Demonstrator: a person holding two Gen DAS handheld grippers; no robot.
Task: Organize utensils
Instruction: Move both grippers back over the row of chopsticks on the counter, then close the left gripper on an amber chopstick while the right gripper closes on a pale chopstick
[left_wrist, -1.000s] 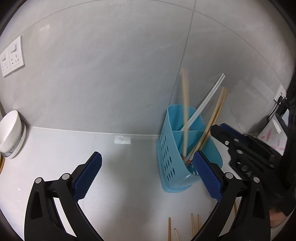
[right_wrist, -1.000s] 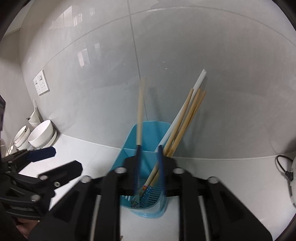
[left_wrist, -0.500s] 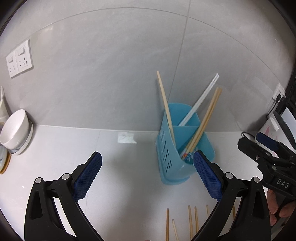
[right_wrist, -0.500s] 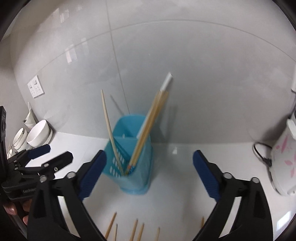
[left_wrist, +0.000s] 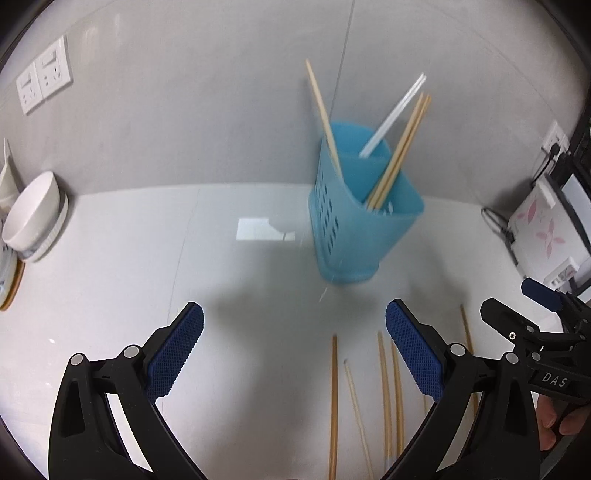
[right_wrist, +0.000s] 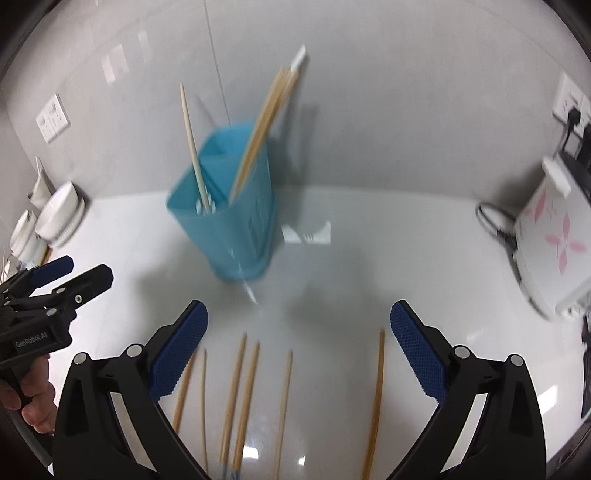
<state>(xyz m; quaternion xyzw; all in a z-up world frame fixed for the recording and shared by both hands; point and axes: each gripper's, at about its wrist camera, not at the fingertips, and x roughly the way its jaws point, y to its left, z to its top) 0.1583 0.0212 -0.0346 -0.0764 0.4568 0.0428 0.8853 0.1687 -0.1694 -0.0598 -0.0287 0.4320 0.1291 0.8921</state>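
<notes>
Chopsticks (right_wrist: 240, 398) are lying loose on the white counter (left_wrist: 110, 288), several awaiting pickup. The left gripper (left_wrist: 293, 354) is hanging spread wide, holding nothing. The blue holder (left_wrist: 354, 225) is now standing with one more chopstick (left_wrist: 325, 118), just dropped. The right gripper (right_wrist: 297, 349), jaws apart again, is pulling back toward the loose ones.
</notes>
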